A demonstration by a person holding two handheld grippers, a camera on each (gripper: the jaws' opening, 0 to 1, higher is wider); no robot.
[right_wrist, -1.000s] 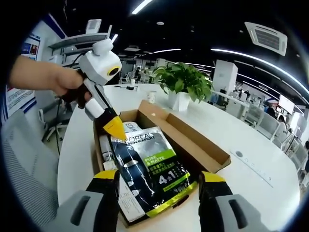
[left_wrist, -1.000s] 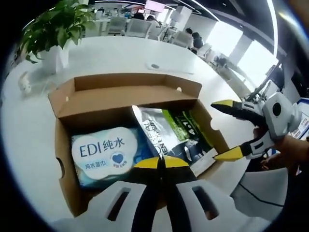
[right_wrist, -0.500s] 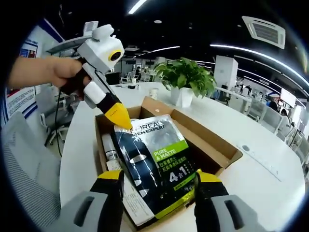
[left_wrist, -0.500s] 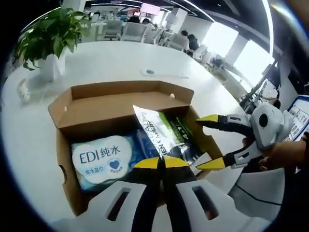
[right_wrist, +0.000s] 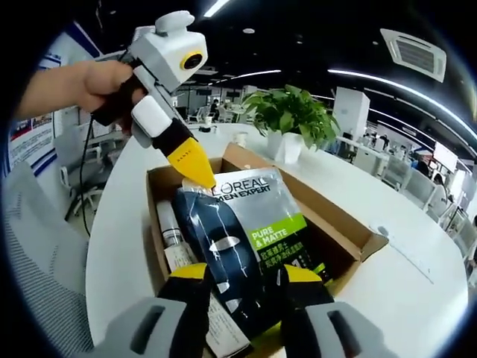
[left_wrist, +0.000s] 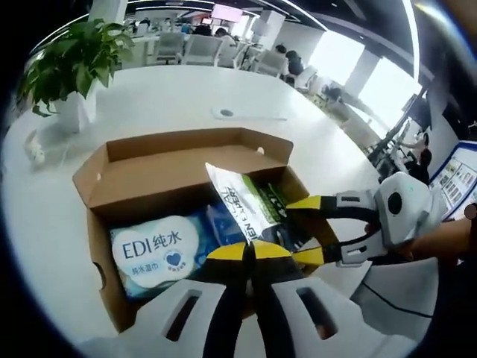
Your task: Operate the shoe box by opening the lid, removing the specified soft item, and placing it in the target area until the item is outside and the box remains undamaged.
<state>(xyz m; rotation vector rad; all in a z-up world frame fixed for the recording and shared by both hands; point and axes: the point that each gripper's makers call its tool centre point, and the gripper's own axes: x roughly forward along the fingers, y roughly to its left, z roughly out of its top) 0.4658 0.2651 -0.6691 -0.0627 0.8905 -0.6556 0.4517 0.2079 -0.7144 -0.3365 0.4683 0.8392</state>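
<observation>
Cardboard shoe box [left_wrist: 97,175], lid already folded back, on the white table [left_wrist: 171,93]. From left to right, a blue EDI wet-wipe pack [left_wrist: 155,246] lies flat inside, then the L'Oréal Men Expert pouch [right_wrist: 246,246], raised at one end. The left gripper [left_wrist: 249,252] is clamped shut on the pouch's upper corner. Over the last second the right gripper [right_wrist: 240,274] has been narrowed from wide open to either side of the pouch's lower end; contact cannot be told. Extraction is judged imminent.
</observation>
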